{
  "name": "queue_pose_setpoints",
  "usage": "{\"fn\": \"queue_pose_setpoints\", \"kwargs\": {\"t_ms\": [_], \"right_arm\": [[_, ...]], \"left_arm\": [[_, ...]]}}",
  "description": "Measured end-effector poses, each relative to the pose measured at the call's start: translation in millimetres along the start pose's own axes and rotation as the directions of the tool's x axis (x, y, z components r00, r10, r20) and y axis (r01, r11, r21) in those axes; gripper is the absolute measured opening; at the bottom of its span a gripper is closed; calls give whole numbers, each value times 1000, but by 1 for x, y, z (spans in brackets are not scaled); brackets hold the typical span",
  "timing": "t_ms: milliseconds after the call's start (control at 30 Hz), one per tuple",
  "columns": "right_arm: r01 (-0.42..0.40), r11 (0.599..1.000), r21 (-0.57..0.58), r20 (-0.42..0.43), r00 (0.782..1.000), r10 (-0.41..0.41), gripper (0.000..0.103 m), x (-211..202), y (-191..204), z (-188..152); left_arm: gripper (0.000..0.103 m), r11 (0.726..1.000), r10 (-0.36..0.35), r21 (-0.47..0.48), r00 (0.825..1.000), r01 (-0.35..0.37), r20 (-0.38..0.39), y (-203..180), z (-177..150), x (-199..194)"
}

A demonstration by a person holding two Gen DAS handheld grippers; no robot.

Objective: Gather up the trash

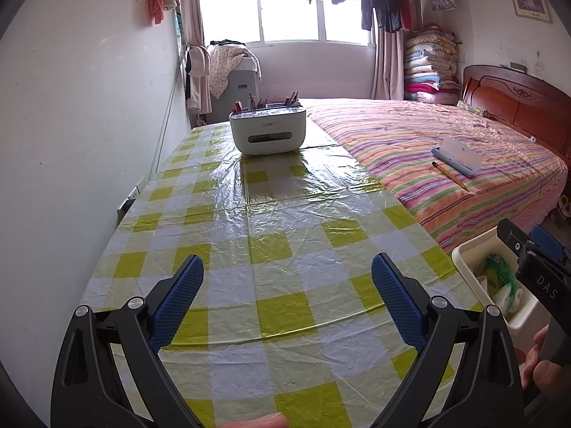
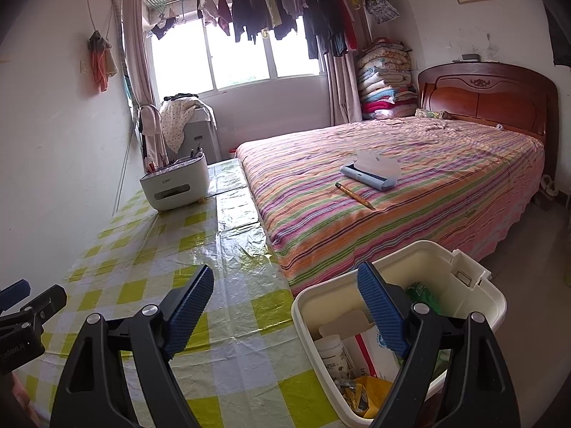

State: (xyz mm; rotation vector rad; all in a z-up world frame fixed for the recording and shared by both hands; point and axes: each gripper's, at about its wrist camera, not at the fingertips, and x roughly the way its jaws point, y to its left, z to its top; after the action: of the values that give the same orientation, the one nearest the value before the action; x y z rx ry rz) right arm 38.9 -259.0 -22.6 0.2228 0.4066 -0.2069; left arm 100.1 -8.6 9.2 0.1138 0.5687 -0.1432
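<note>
Two views, listed in turn. Left wrist view: left hand-held gripper (image 1: pixel 287 278) spread wide, nothing between its blue pads, over the yellow-and-white checked plastic-covered worktop (image 1: pixel 271 221). White rounded desk organiser (image 1: pixel 267 132) at the far end, holding pens. Cream rectangular plastic bin (image 1: pixel 474 249) at the worktop's right edge, holding green and white bags, well right of the gripper. Right wrist view: right hand-held gripper (image 2: pixel 285 296) spread, empty, its right finger over the same bin (image 2: pixel 474 306), which holds a white bottle (image 2: pixel 330 355), cartons and yellow wrapper (image 2: pixel 371 390).
</note>
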Motion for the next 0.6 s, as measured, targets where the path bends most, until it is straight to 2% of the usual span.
{"fn": "queue_pose_setpoints", "kwargs": {"t_ms": [600], "right_arm": [[17, 1000, 6, -10, 1000, -17, 81, 1, -14, 0]], "left_arm": [[94, 999, -32, 8, 999, 32, 1, -25, 6, 2]]}}
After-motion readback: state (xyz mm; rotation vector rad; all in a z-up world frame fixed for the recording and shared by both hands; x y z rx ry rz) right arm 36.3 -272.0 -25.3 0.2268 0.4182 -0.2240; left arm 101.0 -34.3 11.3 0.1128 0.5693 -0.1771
